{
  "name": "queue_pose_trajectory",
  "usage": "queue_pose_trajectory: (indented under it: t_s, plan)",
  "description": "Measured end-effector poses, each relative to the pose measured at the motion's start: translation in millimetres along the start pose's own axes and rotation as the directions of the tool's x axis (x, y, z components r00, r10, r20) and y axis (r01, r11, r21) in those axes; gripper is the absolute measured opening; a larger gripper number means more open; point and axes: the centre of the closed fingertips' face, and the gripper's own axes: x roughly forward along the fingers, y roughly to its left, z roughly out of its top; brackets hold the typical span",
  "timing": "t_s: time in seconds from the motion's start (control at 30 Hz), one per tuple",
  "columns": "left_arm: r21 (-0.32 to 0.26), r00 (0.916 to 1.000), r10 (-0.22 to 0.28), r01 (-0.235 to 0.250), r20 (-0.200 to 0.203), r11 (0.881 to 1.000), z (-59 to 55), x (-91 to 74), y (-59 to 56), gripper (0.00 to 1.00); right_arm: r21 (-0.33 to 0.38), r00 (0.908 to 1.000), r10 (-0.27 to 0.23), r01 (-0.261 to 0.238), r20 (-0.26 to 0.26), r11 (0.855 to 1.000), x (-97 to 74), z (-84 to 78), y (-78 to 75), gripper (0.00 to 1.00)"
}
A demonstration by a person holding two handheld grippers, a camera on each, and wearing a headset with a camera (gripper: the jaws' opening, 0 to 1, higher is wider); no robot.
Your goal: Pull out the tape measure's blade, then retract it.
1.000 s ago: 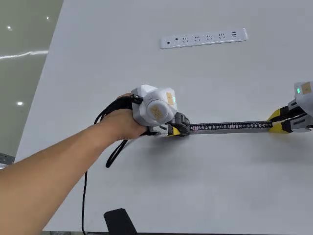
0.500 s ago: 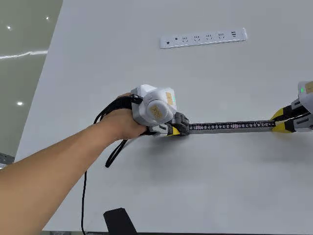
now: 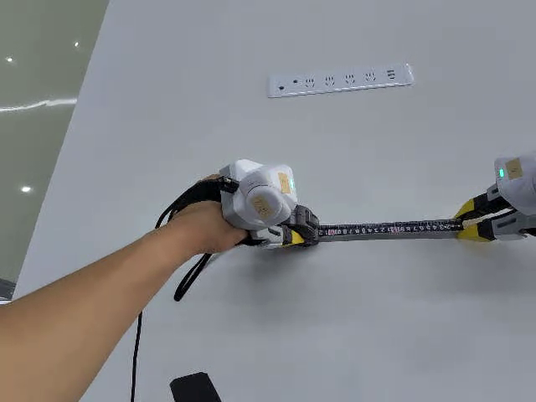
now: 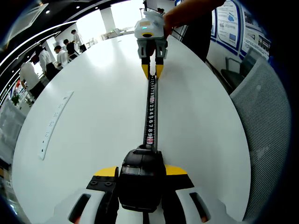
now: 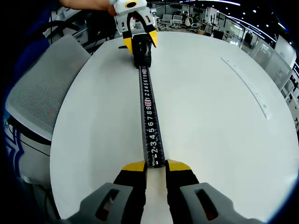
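Pointing rightward from case [image 3: 303, 224], straight blade [image 3: 389, 228]

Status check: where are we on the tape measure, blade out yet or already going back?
Done: the blade looks pulled out, stretched straight between the grippers. In hand: the left gripper clamps the case, and the right gripper holds the blade's end. Left: retracting the blade into the case.

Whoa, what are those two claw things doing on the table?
A person is using two handheld grippers. The left gripper clamps the black tape measure case, and the right gripper pinches the tip of its blade. The blade is pulled out, stretched straight between them across the white table.
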Motion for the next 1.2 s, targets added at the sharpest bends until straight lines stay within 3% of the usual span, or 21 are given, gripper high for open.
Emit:
queue_pose_trajectory:
  t_s: [0.27,0.47,0.67,0.73,0.83,0.9,1.2]
  plan:
    - [-0.021,0.9997,0.011,-0.010,0.020,1.000,0.8,-0.4,1.1,0.33,-0.024,0.9999,-0.013,0.013,-0.010,1.000,-0.2,-0.4,0.3,0.12]
    - [-0.041,0.9998,0.014,-0.014,0.011,0.999,0.8,-1.5,1.6,0.34,-0.024,0.9994,-0.016,0.016,-0.029,1.000,-0.6,-0.7,0.0,0.13]
    - [-0.102,0.9985,0.044,-0.040,0.032,0.994,5.4,-11.9,6.3,0.36,-0.020,0.9988,-0.028,0.027,-0.041,0.999,-0.6,-0.2,0.2,0.13]
    - [-0.101,0.9985,0.051,-0.048,0.023,0.994,2.6,-14.3,6.9,0.36,-0.008,0.9989,-0.030,0.030,-0.036,1.000,-0.4,0.5,1.2,0.14]
    - [-0.146,0.9981,0.051,-0.045,0.034,0.988,1.8,-19.5,5.7,0.36,0.020,0.9988,-0.047,0.047,-0.016,0.999,-1.0,4.1,0.8,0.15]
    - [-0.180,0.9958,0.079,-0.070,0.046,0.981,2.8,-24.4,8.2,0.38,0.034,0.9979,-0.064,0.064,-0.009,0.997,-2.1,5.6,0.0,0.15]
    - [-0.262,0.9899,0.134,-0.117,0.047,0.958,-1.7,-41.4,3.9,0.51,0.119,0.9930,-0.112,0.107,0.038,0.987,-17.6,11.8,3.2,0.20]
